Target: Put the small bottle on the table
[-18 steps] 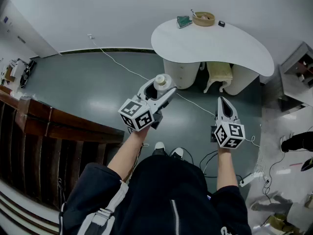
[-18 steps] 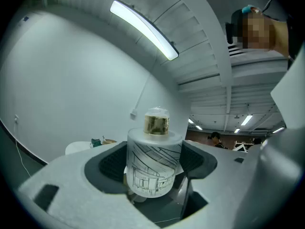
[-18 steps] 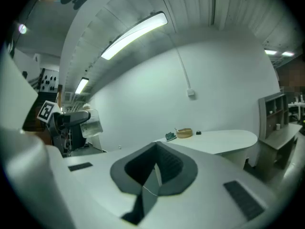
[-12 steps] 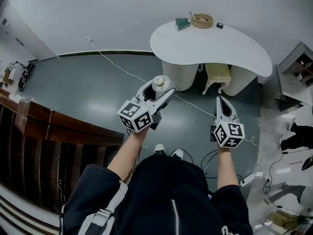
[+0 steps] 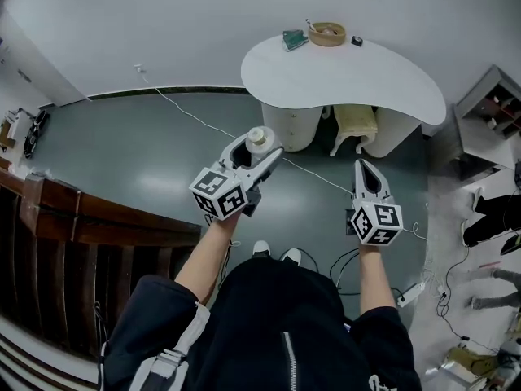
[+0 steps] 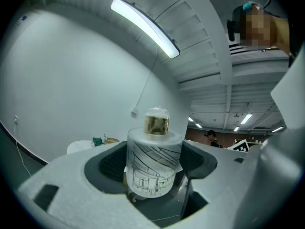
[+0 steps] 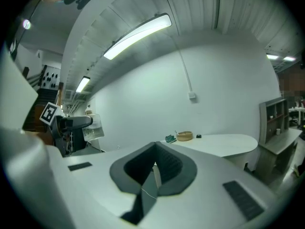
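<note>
A small frosted bottle (image 6: 152, 165) with a line drawing, a gold collar and a clear cap stands upright between the pads of my left gripper (image 6: 153, 171), which is shut on its body. In the head view the bottle (image 5: 260, 136) and left gripper (image 5: 256, 150) are held over the grey floor, short of the white kidney-shaped table (image 5: 358, 80). My right gripper (image 5: 363, 169) points at the table from further right. Its pads meet with nothing between them in the right gripper view (image 7: 153, 170), where the table (image 7: 224, 144) lies ahead.
On the table's far edge sit a wooden bowl (image 5: 326, 33), a green item (image 5: 291, 39) and a small black object (image 5: 356, 41). A cream chair (image 5: 356, 125) is tucked under it. A white cable (image 5: 191, 114) crosses the floor. A wooden railing (image 5: 98, 218) runs at left and a shelf unit (image 5: 492, 104) stands at right.
The table and both grippers have drifted slightly left in the head view. The bottle stays gripped and the right gripper stays shut.
</note>
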